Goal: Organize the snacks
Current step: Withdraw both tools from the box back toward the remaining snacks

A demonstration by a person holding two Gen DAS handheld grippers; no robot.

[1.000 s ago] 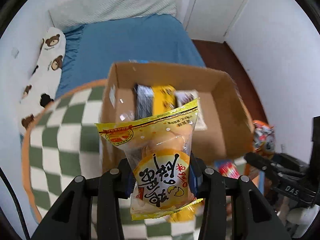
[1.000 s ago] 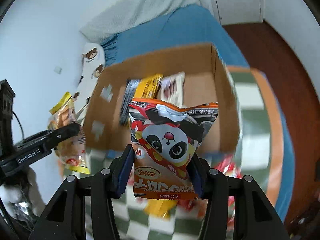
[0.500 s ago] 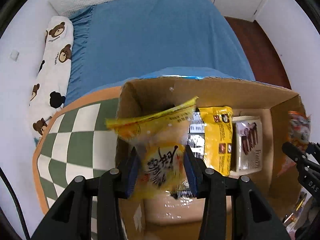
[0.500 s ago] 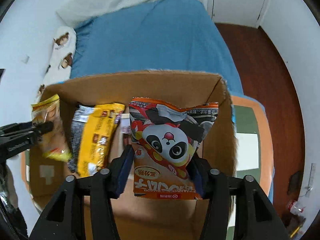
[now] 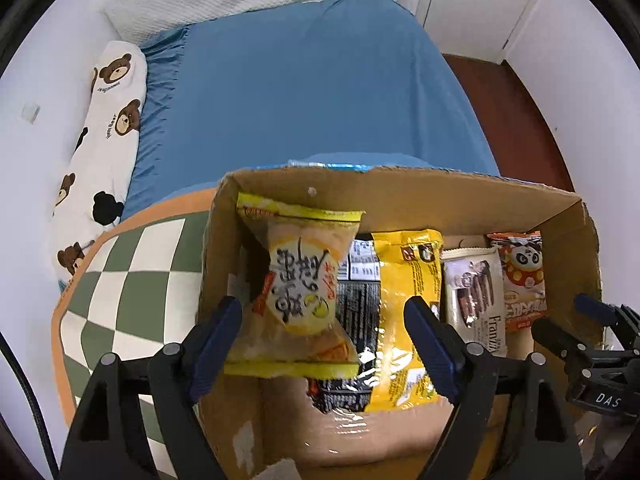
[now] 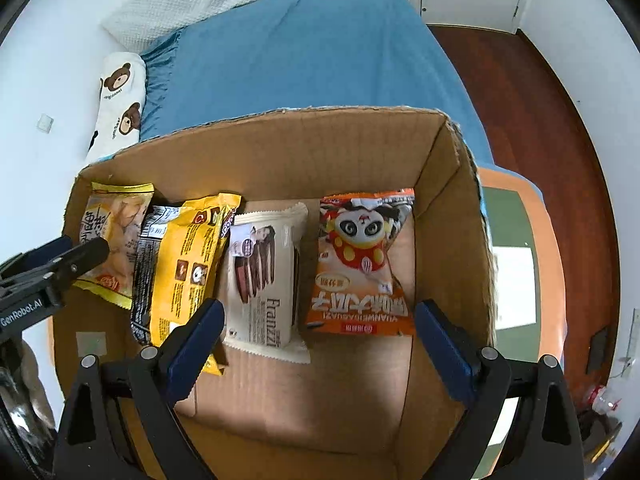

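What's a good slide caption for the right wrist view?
Open right tongs above a cardboard box holding five snack packs in a row, panda pack rightmost.

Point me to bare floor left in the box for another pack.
Bare cardboard along the near wall of the box, in front of the Franzzi pack and panda pack; a narrow strip between panda pack and right wall. Left half is crowded: yellow bag, black pack and egg-cake pack overlap.
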